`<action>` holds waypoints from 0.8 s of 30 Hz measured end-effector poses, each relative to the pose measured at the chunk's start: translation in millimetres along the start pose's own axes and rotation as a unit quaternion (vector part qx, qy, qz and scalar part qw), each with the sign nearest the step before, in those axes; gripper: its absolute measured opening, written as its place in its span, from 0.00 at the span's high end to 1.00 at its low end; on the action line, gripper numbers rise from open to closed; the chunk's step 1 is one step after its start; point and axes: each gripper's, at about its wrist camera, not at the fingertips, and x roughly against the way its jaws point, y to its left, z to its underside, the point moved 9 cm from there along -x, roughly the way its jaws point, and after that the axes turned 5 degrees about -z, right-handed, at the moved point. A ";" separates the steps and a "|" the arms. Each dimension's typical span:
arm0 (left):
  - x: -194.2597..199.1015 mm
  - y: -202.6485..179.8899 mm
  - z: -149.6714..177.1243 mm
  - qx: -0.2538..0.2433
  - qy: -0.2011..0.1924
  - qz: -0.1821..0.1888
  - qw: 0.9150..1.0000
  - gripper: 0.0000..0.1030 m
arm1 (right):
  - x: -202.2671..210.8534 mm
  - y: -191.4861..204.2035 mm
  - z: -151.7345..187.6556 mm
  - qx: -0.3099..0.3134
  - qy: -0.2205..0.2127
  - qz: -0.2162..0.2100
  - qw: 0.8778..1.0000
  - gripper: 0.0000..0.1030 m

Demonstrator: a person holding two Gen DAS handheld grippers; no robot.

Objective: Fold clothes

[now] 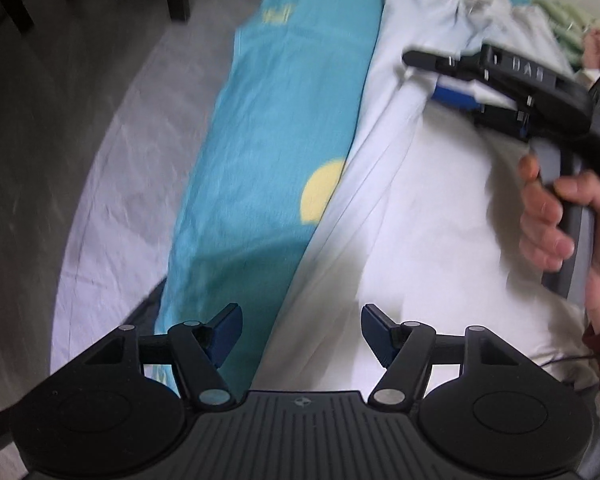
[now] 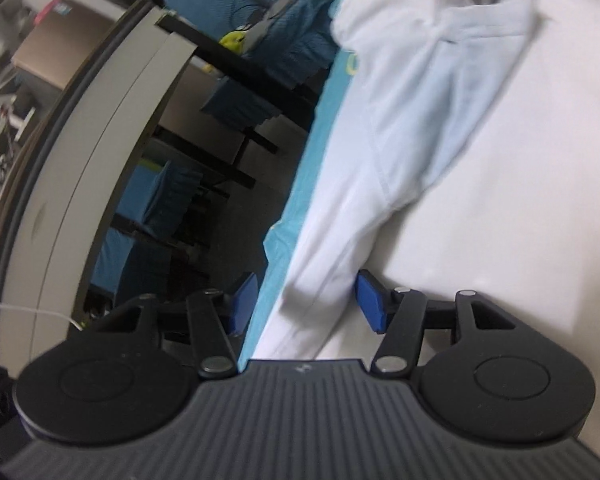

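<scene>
Left wrist: left gripper (image 1: 302, 334) with jaws wide apart, nothing between them, hovering over a white garment (image 1: 440, 220) spread on a teal sheet (image 1: 276, 128); right gripper (image 1: 440, 76), held in a hand (image 1: 556, 220), sits low at the sleeve (image 1: 384, 120), jaws parted; whether cloth is between them I cannot tell; other clothes (image 1: 572, 28) heaped beyond.

Right wrist: right gripper (image 2: 306, 304) jaws apart, the sleeve (image 2: 324, 268) edge lying between the pads, not pinched; sleeve crosses the body.

Risk: closing on several layers would drag the body and spoil the fold; the sleeve lies near the sheet edge and may slip over; dark chairs (image 2: 228, 128) stand close by.
</scene>
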 end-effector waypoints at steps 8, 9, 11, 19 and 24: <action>-7.3 -17.7 16.7 -0.036 0.046 0.005 0.998 0.50 | 7.9 -6.2 -1.2 0.020 -0.008 0.021 1.000 0.94; -4.1 -22.4 18.9 -0.046 0.044 0.002 0.998 0.50 | 12.3 -7.7 -3.5 0.011 -0.012 0.017 1.000 0.95; 2.4 -31.7 23.3 -0.066 0.041 -0.005 0.997 0.48 | 21.7 -11.2 -7.8 -0.006 -0.019 0.011 1.000 0.95; 19.7 -71.5 52.3 -0.132 0.041 -0.080 0.987 0.45 | 38.1 -25.4 -15.8 -0.046 -0.035 -0.001 0.998 0.95; 31.7 -96.5 73.3 -0.126 0.036 -0.116 0.985 0.50 | 36.6 -24.6 -16.9 -0.034 -0.033 0.007 0.999 0.95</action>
